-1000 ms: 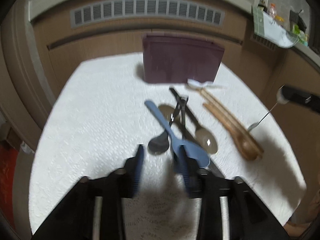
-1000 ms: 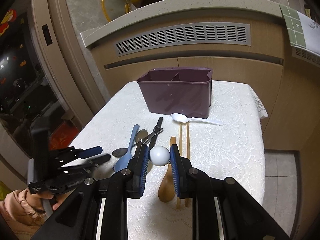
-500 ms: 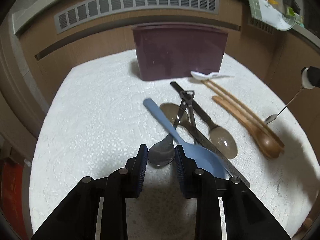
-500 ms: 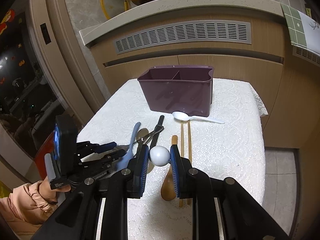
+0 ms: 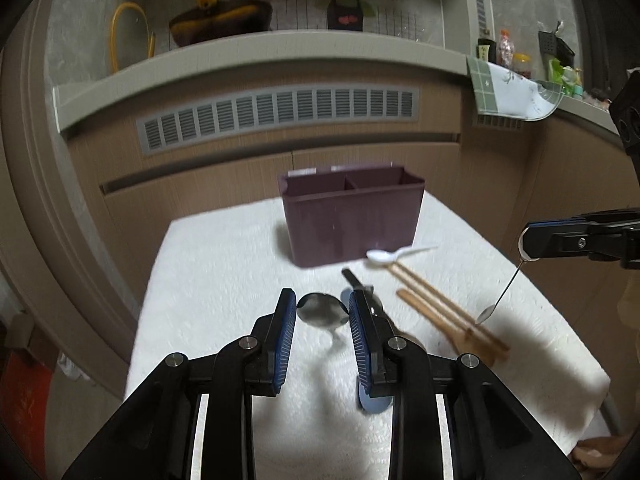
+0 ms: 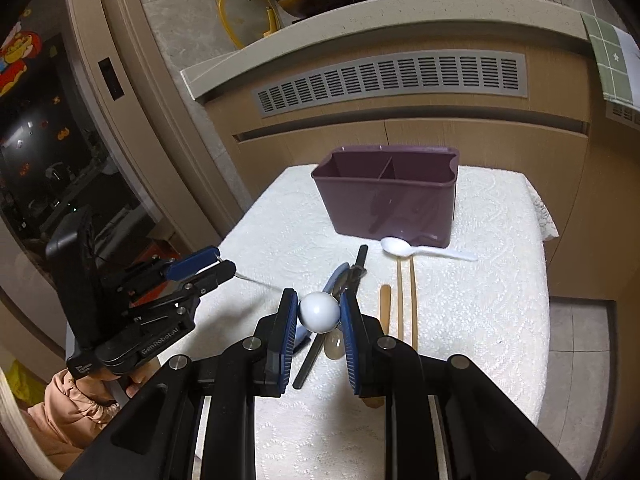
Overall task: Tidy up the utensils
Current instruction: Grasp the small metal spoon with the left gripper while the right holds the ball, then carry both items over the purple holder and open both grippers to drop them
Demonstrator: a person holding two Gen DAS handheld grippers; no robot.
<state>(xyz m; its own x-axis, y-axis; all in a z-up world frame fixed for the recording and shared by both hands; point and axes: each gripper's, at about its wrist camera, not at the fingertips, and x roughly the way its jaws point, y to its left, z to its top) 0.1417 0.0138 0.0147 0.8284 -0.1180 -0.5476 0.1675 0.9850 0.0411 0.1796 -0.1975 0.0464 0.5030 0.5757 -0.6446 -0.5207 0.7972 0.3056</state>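
My left gripper (image 5: pixel 322 314) is shut on the bowl of a metal spoon (image 5: pixel 318 310), held above the white cloth, its handle hanging down. In the right wrist view the left gripper (image 6: pixel 218 266) is at the left, and the spoon's handle pokes out to the right of it. My right gripper (image 6: pixel 319 314) is shut on the white ball end of a thin stirring spoon (image 6: pixel 319 311). Its small bowl (image 5: pixel 485 314) dangles over the wooden spoon (image 5: pixel 452 322). The purple caddy (image 5: pixel 352 220) stands at the back with its two compartments showing nothing inside.
On the cloth-covered table (image 6: pixel 480 300) lie a white plastic spoon (image 6: pixel 400 247), chopsticks (image 6: pixel 406 300), a blue spoon (image 6: pixel 334 278), a black-handled utensil (image 6: pixel 362 256) and another metal spoon. A cabinet with a vent stands behind. A sleeve (image 6: pixel 68 412) is at lower left.
My left gripper shut on the metal spoon's bowl and lifted it off the cloth. The right gripper rose a little with its stirring spoon.
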